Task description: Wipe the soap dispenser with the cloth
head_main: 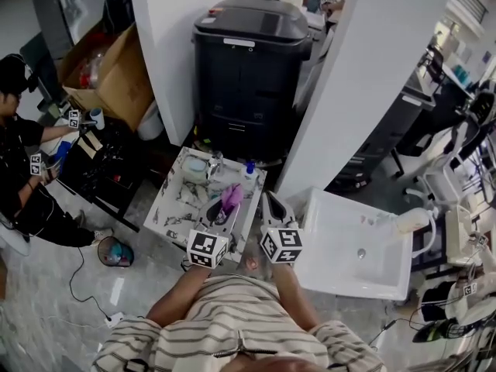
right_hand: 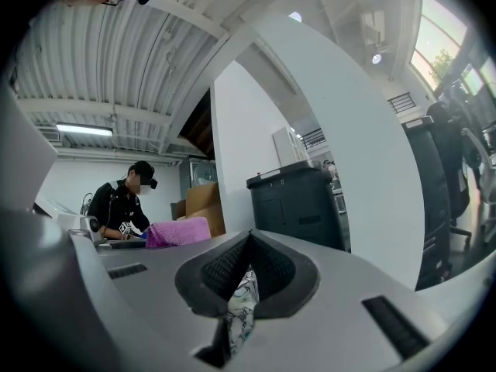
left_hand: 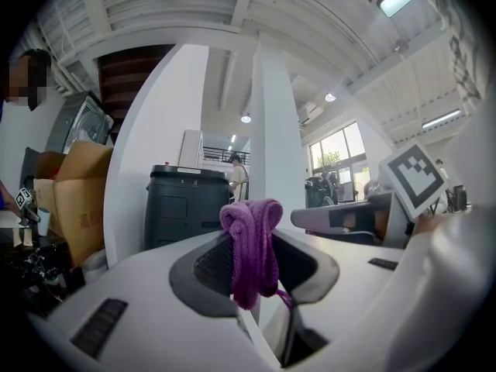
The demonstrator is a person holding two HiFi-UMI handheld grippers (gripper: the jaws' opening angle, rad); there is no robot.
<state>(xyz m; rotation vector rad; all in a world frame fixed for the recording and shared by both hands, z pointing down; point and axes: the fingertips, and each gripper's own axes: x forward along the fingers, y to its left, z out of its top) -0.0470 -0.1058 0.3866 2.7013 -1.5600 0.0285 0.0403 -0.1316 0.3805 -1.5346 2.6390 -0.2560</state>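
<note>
Cloth (left_hand: pixel 252 246) sat bunched in our left gripper's (head_main: pixel 223 208) clenched fingers (left_hand: pixel 209 266). Our right gripper's (head_main: pixel 270 201) fingers were shut, empty. Just beyond both, the soap dispenser (head_main: pixel 249 177) stood at the desk's (head_main: pixel 167 208) far edge, with bare desk to its left.

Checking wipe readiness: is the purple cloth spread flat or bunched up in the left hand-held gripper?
Bunched up: the purple cloth sits as a folded wad pinched in the left hand-held gripper.
</note>
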